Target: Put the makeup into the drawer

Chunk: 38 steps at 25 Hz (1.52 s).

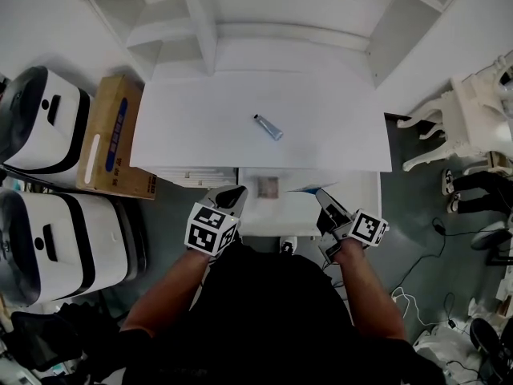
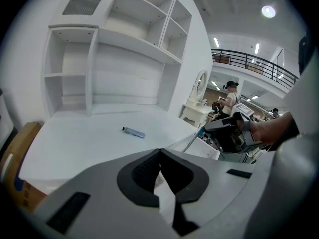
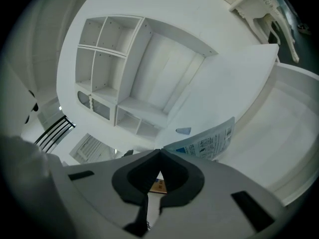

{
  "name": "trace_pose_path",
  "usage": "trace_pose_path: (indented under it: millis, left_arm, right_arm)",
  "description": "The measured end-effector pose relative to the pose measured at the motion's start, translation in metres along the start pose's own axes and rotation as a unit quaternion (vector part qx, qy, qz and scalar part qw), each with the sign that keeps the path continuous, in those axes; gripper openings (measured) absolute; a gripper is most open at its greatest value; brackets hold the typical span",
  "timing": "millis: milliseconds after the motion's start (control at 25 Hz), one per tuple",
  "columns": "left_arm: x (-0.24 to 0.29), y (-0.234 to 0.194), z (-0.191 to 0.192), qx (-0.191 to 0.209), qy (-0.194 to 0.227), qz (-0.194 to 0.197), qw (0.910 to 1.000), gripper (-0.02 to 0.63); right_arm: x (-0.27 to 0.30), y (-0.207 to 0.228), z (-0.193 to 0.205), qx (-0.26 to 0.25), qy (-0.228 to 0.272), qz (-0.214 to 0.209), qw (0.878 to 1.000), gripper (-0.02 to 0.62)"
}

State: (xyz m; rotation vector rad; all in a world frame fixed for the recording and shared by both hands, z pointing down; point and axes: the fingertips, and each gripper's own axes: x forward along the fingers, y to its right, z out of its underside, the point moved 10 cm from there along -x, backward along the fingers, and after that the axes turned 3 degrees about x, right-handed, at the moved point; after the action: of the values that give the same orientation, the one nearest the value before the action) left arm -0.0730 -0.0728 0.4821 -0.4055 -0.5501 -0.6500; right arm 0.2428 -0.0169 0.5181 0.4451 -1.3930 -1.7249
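The left gripper and right gripper are held clenched, empty, by the opened drawer, the makeup tube awaited at 12 o'clock.

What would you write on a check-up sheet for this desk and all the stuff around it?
Surface: white desk with shelves behind it.
Job's things: makeup tube lying on the desk, not yet put away; drawer pulled open under the front edge.
Clutter: printed leaflet and small brown box in the drawer.
Grippers: left tongs and right tongs both shut, holding nothing, by the open drawer.
Cables: loose cables on the floor at the right.
Surroundings: cardboard box and white machines at the left; white carved furniture at the right.
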Motion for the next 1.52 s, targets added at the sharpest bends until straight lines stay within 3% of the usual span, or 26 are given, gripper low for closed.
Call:
trace_pose_path:
  millis: [80, 480, 800, 1160, 1320, 1400, 1520]
  left_arm:
    - [0.001, 0.0, 0.0, 0.0, -0.001, 0.002, 1.0, 0.011]
    - [0.0, 0.0, 0.005, 0.001, -0.013, 0.0, 0.9999, 0.011]
    - [-0.01, -0.006, 0.013, -0.01, -0.015, -0.019, 0.9997, 0.011]
    - [-0.014, -0.011, 0.018, -0.024, -0.019, -0.034, 0.999, 0.011]
    - [-0.011, -0.01, 0.018, -0.027, -0.021, -0.036, 0.9988, 0.011]
    - [-0.009, -0.009, 0.017, -0.027, -0.021, -0.035, 0.9988, 0.011]
    - [-0.006, -0.008, 0.014, -0.026, -0.021, -0.036, 0.9988, 0.011]
  right_arm:
    - [0.001, 0.001, 0.006, -0.006, -0.012, -0.001, 1.0, 0.028]
    - [0.035, 0.068, 0.019, 0.025, -0.032, 0.073, 0.997, 0.028]
    - [0.069, 0.096, 0.007, 0.028, -0.031, 0.047, 0.998, 0.028]
    - [0.06, 0.141, 0.016, 0.039, -0.107, 0.145, 0.983, 0.028]
    - [0.062, 0.149, 0.015, -0.012, -0.183, 0.214, 0.959, 0.028]
    - [0.068, 0.15, 0.017, -0.057, -0.244, 0.249, 0.936, 0.028]
    - [0.078, 0.154, 0.023, -0.139, -0.32, 0.292, 0.89, 0.029]
